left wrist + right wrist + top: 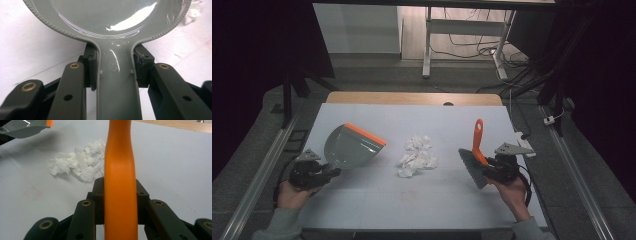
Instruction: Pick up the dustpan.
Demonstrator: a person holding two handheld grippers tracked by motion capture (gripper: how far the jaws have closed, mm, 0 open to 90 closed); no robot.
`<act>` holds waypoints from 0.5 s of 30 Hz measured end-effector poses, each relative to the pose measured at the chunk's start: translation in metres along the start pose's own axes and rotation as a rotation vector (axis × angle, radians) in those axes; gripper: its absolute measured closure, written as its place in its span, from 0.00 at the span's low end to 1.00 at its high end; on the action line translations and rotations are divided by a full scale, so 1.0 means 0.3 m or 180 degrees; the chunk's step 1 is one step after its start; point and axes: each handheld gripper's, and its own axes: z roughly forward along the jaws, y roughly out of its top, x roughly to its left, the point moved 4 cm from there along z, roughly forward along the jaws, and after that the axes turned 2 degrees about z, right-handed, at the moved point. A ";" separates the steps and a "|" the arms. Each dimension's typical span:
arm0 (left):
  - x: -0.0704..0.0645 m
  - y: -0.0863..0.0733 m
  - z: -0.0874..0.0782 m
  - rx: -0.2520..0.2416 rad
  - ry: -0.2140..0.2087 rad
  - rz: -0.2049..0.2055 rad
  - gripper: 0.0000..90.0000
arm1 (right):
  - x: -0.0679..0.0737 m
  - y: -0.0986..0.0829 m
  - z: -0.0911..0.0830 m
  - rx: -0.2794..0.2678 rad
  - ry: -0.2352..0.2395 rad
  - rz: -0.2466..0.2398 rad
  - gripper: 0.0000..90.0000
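- Left gripper (328, 172) clamps grey plastic dustpan (348, 146) by handle; stiff, slick.
- Right gripper (488, 169) clamps orange-handled brush (475, 156).
- Crumpled white paper (418, 156), brush's 9 o'clock: light, soft.

Dim room, dark at both sides of the high view; the worktop (412, 200) was lit from above. Glare streaked the dustpan (107, 17), a soft shadow sat beneath it, and the brush handle (120, 195) blurred up close.

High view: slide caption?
Left claw holds grey dustpan, right claw holds orange brush, crumpled tissue between.
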 end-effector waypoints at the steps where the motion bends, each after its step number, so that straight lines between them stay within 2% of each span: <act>1: -0.005 0.003 -0.001 0.0005 -0.0023 0.0029 0.69 | 0.000 0.000 0.000 -0.0001 -0.0005 -0.0001 0.78; 7: -0.036 0.025 -0.018 -0.0028 -0.0079 0.0160 0.69 | 0.013 0.003 -0.011 -0.0022 -0.0037 -0.0012 0.78; 15: -0.067 0.021 -0.050 -0.0046 -0.0178 0.0270 0.69 | 0.029 0.003 -0.003 0.0002 -0.0002 -0.0054 0.78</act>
